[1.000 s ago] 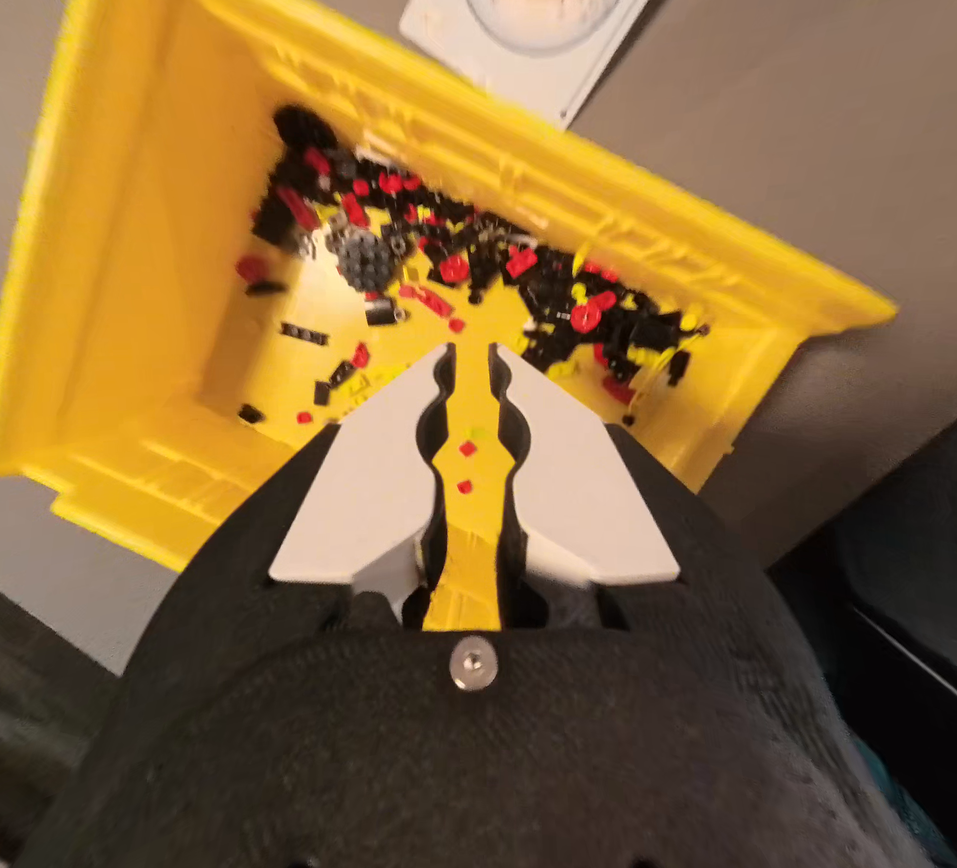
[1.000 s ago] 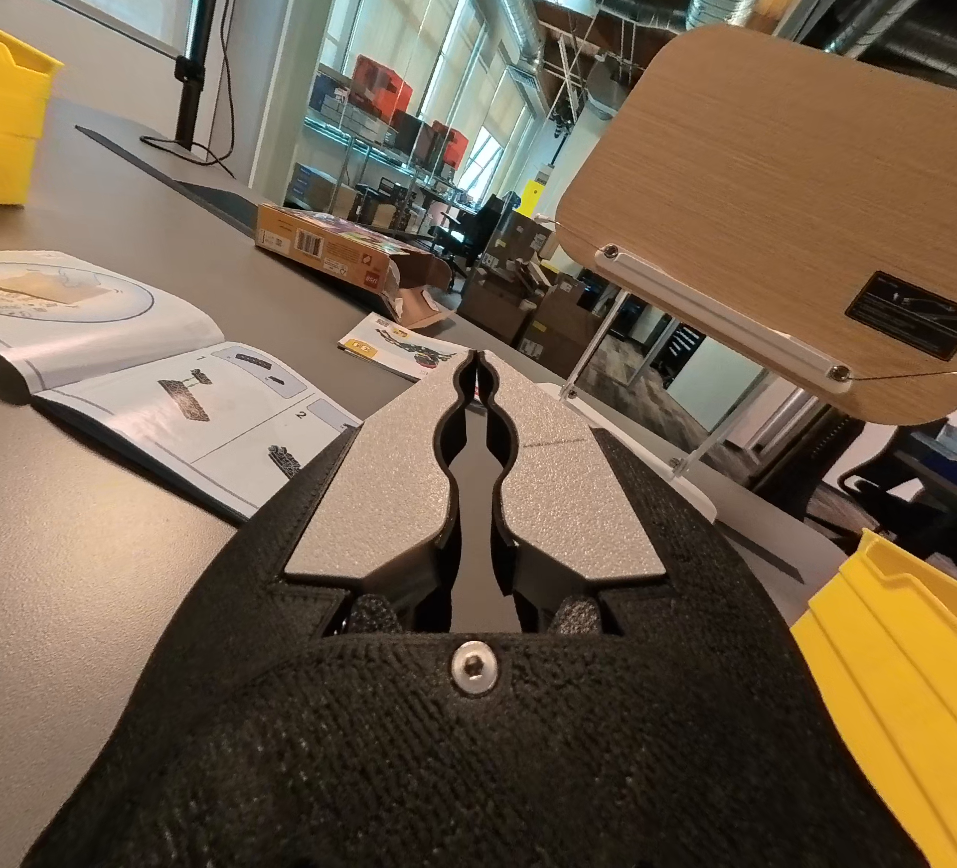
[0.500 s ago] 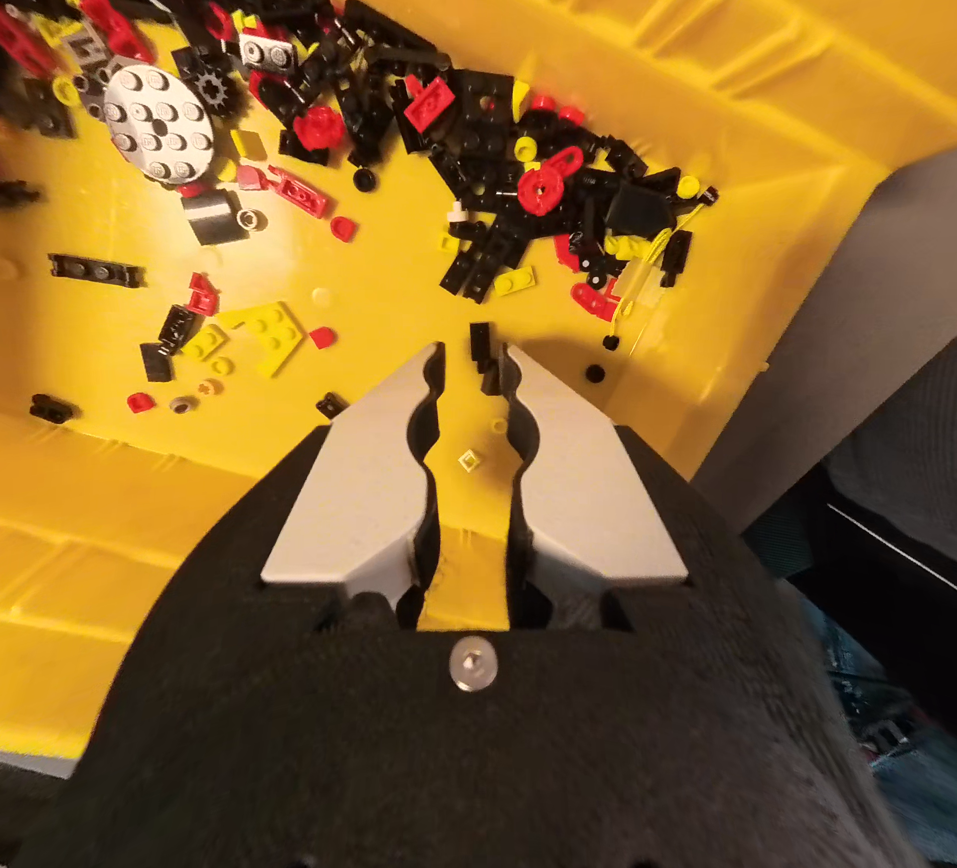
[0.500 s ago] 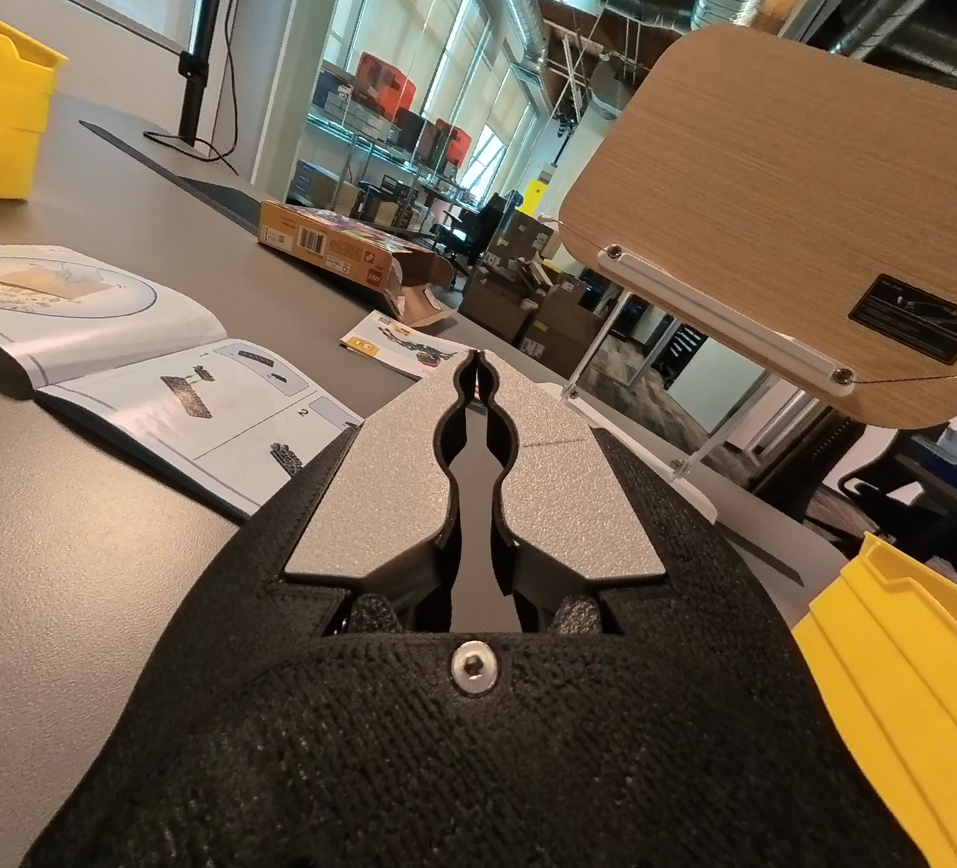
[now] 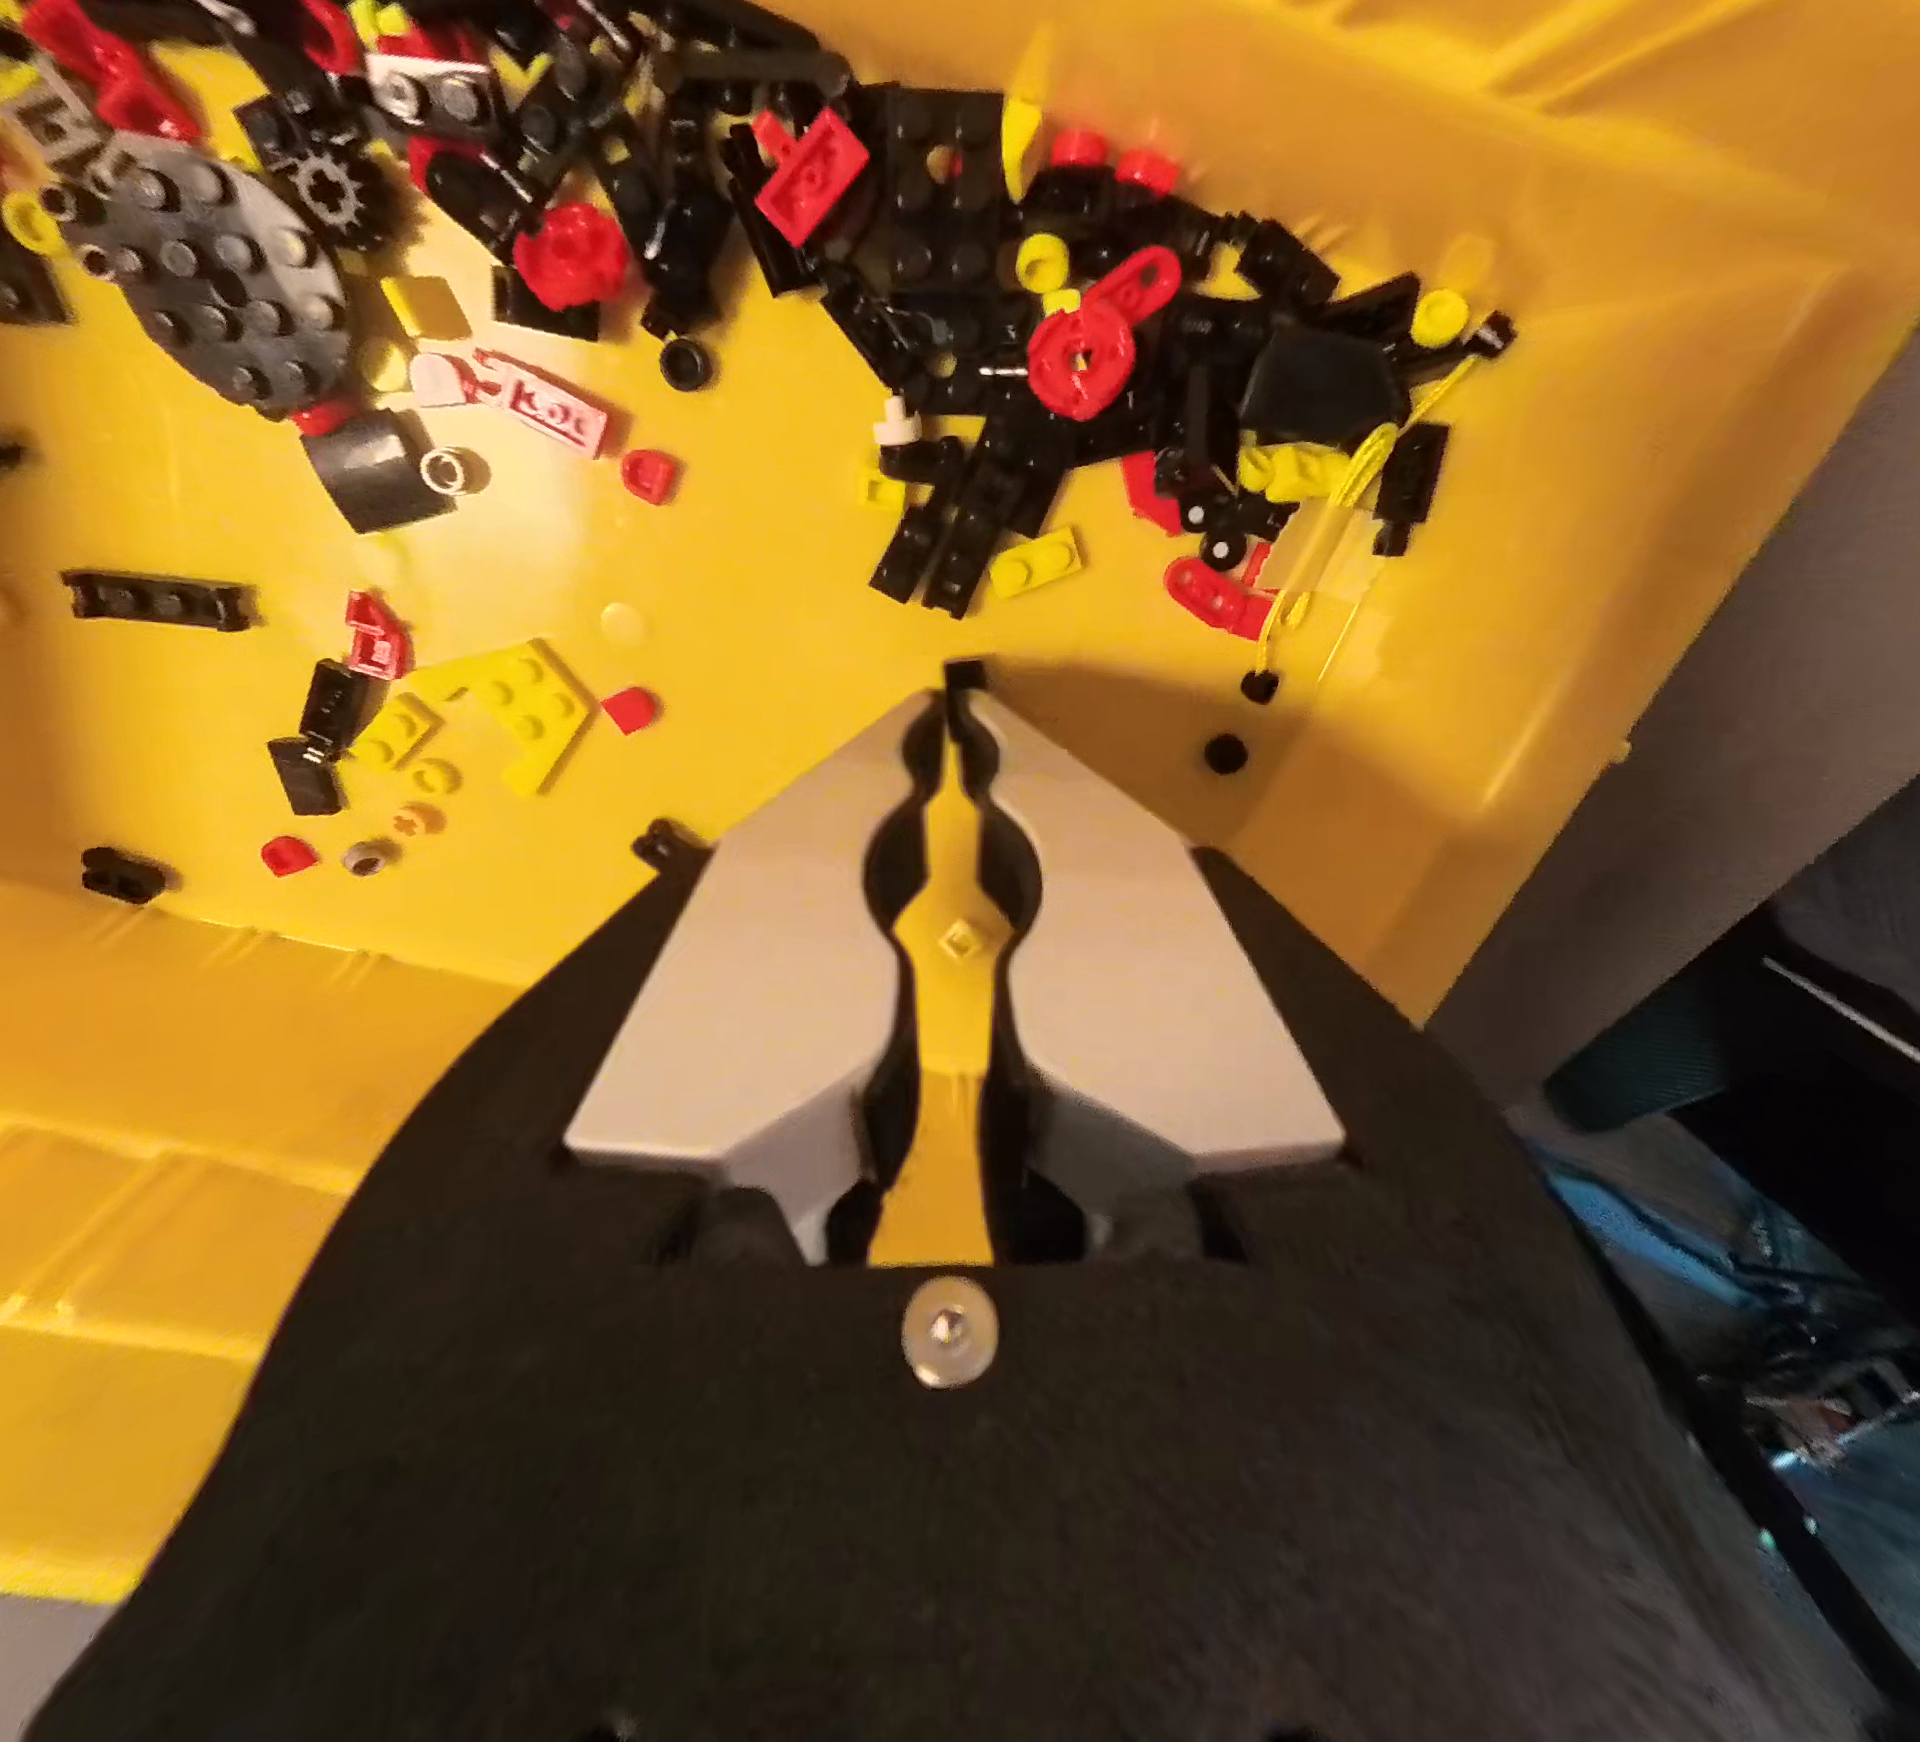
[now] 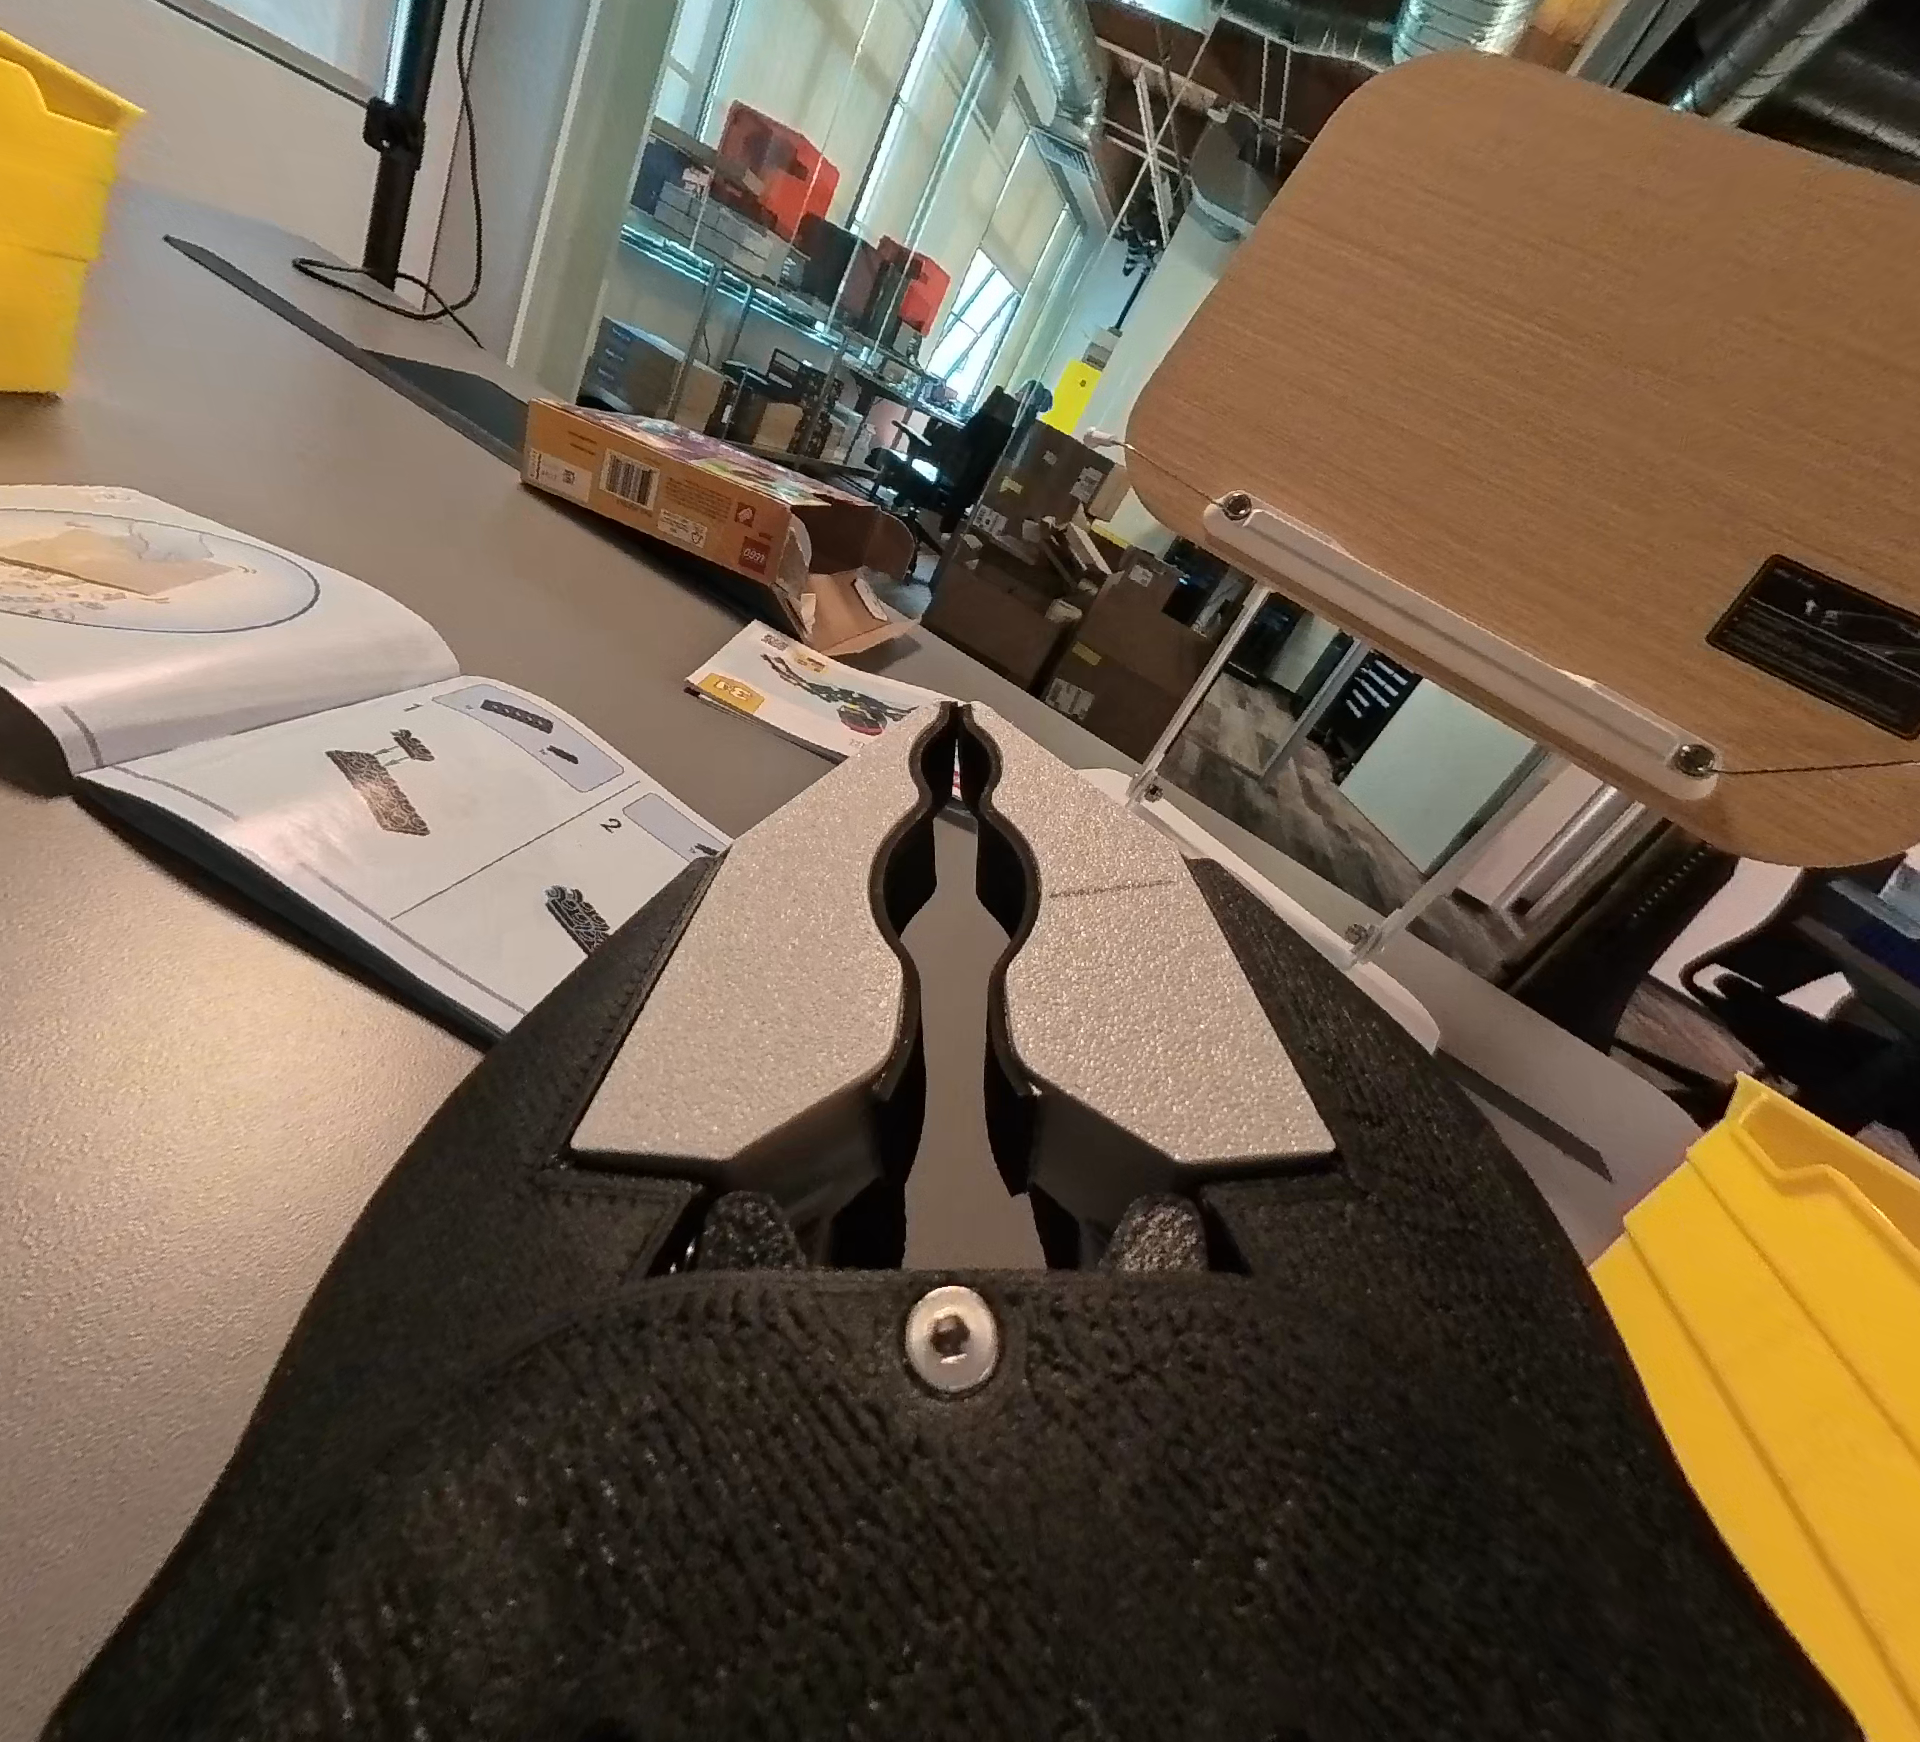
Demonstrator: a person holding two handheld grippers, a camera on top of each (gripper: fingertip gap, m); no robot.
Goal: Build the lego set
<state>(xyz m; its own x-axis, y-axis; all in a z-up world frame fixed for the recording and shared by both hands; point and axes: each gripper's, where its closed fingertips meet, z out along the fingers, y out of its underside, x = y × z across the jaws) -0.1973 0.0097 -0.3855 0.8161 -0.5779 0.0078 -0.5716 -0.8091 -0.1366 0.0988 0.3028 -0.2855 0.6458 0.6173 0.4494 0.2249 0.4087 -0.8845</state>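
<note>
My left gripper [image 5: 958, 705] is inside the yellow bin [image 5: 1455, 30], low over its floor. Its tips are shut on a small black Lego piece [image 5: 964, 676] that sticks out past them. Loose black, red and yellow pieces are heaped along the bin's far side [image 5: 966, 238], with a round dark grey studded plate [image 5: 208, 279] at the left and a yellow wedge plate [image 5: 530, 705] nearer. My right gripper [image 6: 956, 713] is shut and empty, low over the grey table [image 6: 208, 1069]. An open instruction booklet [image 6: 343, 757] lies to its left.
An opened Lego box [image 6: 707, 518] and a small leaflet [image 6: 810, 695] lie farther back on the table. A tilted wooden board on a clear stand [image 6: 1538, 404] rises at the right. Yellow bins sit at the far left [image 6: 42, 238] and near right [image 6: 1766, 1329]. My right fingertips sit around 45 cm from my left ones. About 12 cm separates my left fingertips from the round dark grey studded plate [image 5: 208, 279].
My left gripper moved down into the bin and closed its jaws on the small black piece. My right gripper has hardly moved and stays shut.
</note>
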